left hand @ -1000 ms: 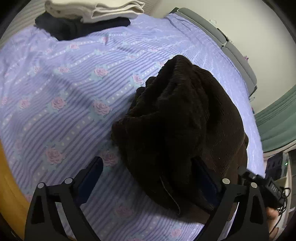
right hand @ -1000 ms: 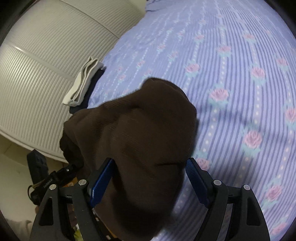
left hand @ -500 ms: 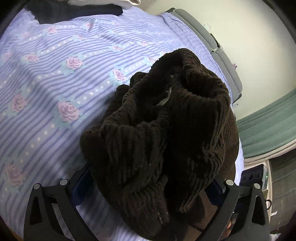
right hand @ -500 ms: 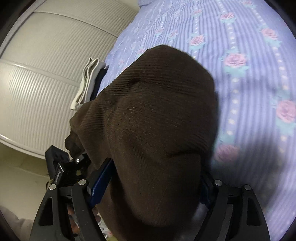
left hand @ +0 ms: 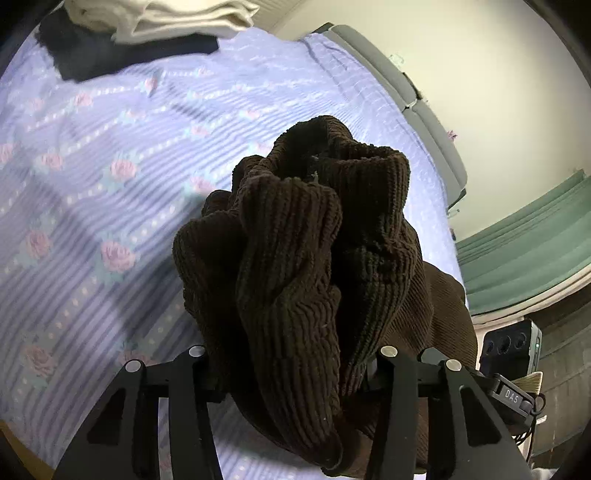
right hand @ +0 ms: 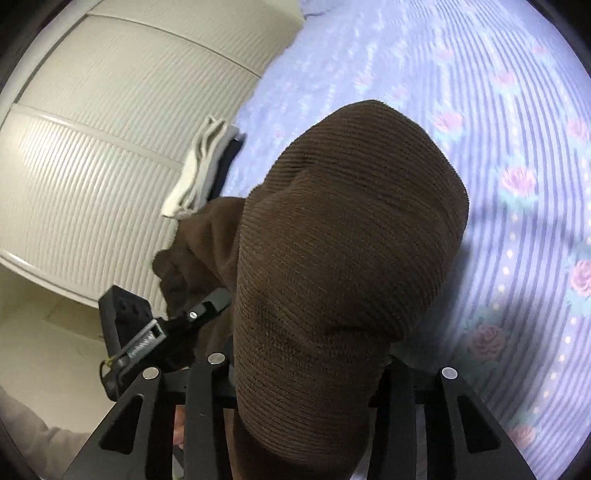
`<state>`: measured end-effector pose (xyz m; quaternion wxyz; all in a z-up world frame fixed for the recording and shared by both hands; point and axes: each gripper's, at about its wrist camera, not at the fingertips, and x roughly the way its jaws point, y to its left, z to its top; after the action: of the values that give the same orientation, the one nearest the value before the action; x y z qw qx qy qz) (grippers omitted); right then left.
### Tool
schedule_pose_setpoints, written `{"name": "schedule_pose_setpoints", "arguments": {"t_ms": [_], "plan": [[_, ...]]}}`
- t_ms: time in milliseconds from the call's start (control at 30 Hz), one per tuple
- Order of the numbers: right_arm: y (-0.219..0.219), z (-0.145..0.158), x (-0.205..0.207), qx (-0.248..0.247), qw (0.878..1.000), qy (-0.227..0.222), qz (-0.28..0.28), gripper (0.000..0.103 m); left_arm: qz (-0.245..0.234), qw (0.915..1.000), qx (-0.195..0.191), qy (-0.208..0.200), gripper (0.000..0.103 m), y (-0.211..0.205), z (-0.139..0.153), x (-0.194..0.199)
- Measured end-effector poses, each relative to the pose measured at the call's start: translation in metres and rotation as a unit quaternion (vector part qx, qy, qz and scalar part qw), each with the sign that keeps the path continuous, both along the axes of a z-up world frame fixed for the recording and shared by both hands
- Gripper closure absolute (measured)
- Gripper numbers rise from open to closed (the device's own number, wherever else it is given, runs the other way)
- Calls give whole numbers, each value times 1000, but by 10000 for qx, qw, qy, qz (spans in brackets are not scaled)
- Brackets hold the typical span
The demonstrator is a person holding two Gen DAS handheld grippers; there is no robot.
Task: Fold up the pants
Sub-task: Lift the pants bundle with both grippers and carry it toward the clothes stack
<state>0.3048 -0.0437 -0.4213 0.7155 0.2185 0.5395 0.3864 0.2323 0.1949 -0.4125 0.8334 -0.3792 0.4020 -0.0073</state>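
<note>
The left gripper (left hand: 291,373) pinches a bunched, ribbed part of the brown corduroy pants (left hand: 306,258); the cloth fills the gap between its fingers and stands up in front of the lens, above the flowered bedsheet (left hand: 92,184). The right gripper (right hand: 306,384) also clamps the pants (right hand: 343,240), a smoother dome of fabric. Both hold the garment equally close, and it seems to run sideways between them, so I judge the next move is to pull apart and spread it. The fingertips of both grippers are hidden by cloth. Legs and waistband cannot be told apart. Folded clothes (left hand: 155,22) lie well apart at the bed's far edge.
</note>
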Motion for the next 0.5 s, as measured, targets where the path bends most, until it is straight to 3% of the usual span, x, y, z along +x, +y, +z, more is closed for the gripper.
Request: {"name": "schedule_pose_setpoints", "arguments": {"t_ms": [133, 267, 500], "plan": [[2, 31, -6, 56, 9997, -132, -173, 64, -164, 9997, 96, -131, 55, 7, 37, 7], [8, 72, -8, 146, 9991, -261, -310, 64, -283, 9983, 435, -271, 55, 19, 86, 5], [72, 151, 15, 706, 9957, -601, 33, 64, 171, 9924, 1031, -647, 55, 91, 187, 3]]}}
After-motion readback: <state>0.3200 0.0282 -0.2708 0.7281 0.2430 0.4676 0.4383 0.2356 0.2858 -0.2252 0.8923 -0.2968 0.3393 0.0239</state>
